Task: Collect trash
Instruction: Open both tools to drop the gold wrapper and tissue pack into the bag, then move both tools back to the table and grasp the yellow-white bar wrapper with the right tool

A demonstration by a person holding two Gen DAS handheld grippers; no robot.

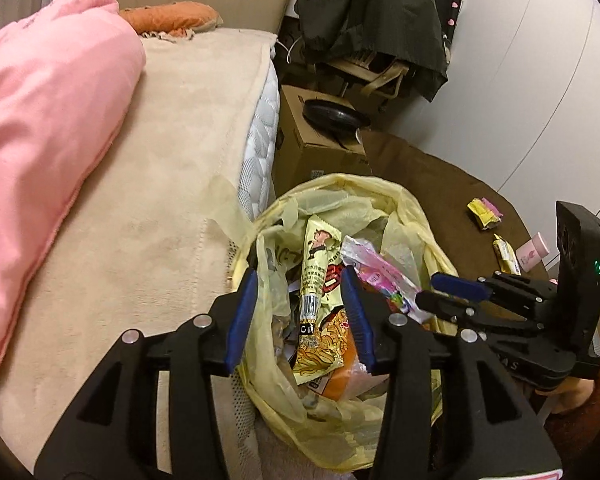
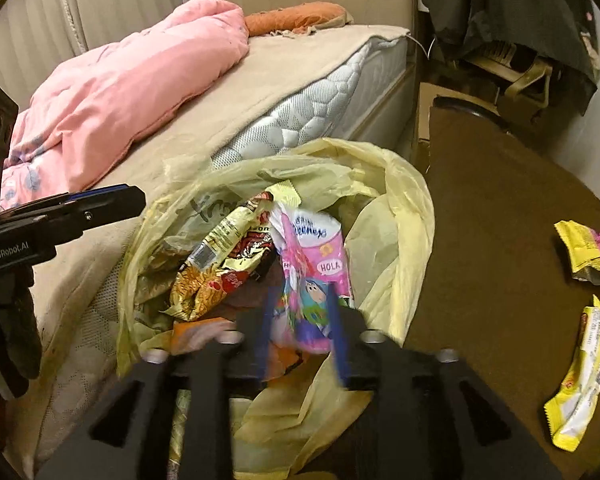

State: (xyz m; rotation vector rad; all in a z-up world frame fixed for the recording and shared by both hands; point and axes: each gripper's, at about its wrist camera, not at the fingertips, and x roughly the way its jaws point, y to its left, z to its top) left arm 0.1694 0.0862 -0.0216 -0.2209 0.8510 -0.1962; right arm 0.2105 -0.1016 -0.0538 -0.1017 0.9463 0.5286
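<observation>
A yellow trash bag [image 1: 380, 188] [image 2: 380, 168] stands open beside the bed, holding several snack wrappers. My left gripper [image 1: 300, 316] hovers open over the bag's mouth; a yellow noodle wrapper [image 1: 320, 344] lies in the bag below its fingers, untouched. My right gripper [image 2: 300, 332] is open over the bag's right side, and a pink cartoon wrapper [image 2: 308, 280] lies loose between its blurred blue fingers [image 2: 265, 332]. The left wrist view shows the right gripper [image 1: 440, 292] from the side at the bag's rim. On the brown table remain a yellow-pink wrapper [image 2: 584, 248] [image 1: 484, 214] and a yellow wrapper [image 2: 580, 380] [image 1: 506, 256].
A bed [image 1: 172, 184] with a pink duvet [image 1: 48, 112] runs along the left of the bag. The round brown table [image 2: 500, 220] is on the right, with a pink bottle [image 1: 534, 256] on it. Behind stand a cardboard box [image 1: 320, 136] and a dark coat [image 1: 372, 20].
</observation>
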